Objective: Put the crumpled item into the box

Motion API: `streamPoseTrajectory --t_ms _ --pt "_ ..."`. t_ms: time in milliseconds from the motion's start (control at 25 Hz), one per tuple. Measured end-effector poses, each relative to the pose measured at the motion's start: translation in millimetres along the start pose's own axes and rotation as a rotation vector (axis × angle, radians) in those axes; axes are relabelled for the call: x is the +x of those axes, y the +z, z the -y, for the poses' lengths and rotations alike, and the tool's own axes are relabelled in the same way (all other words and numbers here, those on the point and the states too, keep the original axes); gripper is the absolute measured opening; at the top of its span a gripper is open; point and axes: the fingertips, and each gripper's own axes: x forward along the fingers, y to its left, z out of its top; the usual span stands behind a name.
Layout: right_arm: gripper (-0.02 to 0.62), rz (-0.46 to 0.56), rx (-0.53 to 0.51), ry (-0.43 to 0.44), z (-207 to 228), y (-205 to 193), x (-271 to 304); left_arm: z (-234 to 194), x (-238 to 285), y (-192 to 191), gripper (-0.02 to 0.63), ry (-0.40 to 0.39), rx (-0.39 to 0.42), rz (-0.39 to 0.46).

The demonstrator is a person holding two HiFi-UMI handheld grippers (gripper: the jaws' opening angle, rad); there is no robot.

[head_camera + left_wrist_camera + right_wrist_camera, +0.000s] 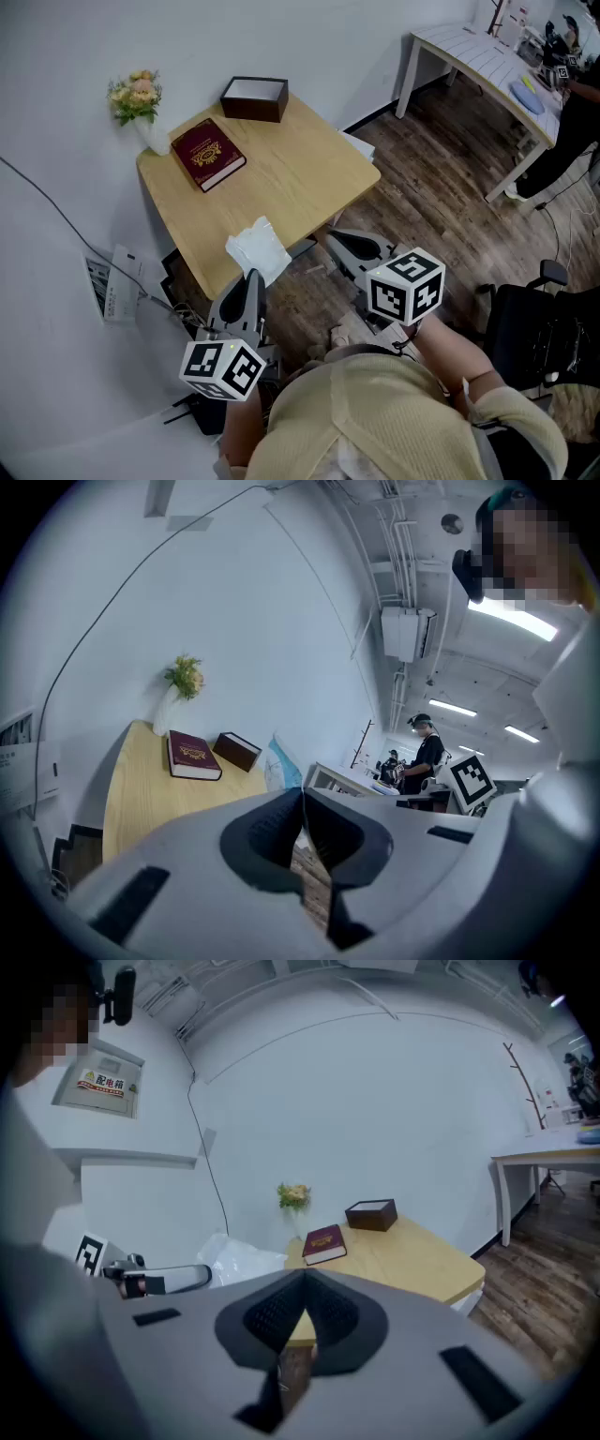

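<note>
The crumpled white item (pixel 257 247) is seen at the near edge of the light wooden desk (pixel 309 178), partly overhanging it. One edge appears to be pinched between the closed jaws of the left hand-held gripper (pixel 251 279). The dark brown open-topped box (pixel 254 97) is found almost straight ahead of that gripper, at the desk's far corner, with its long axis along the far edge. A dark red hardback book (pixel 208 153) lies just left of the direct line. The left hand-held gripper is judged much the nearer. The right hand-held gripper (pixel 302 1281) is closed on nothing, off the desk's near corner. "配电箱" can be read on a white wall panel (pixel 101 1082); the book's gilt cover print cannot be read.
</note>
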Motion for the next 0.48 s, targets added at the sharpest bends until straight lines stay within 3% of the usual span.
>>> streamPoseTrajectory --t_ms 480 --pt "0.029 0.012 0.099 0.009 20.0 0.5 4.8 -3.4 13.6 -8.5 0.023 0.027 -0.001 -0.027"
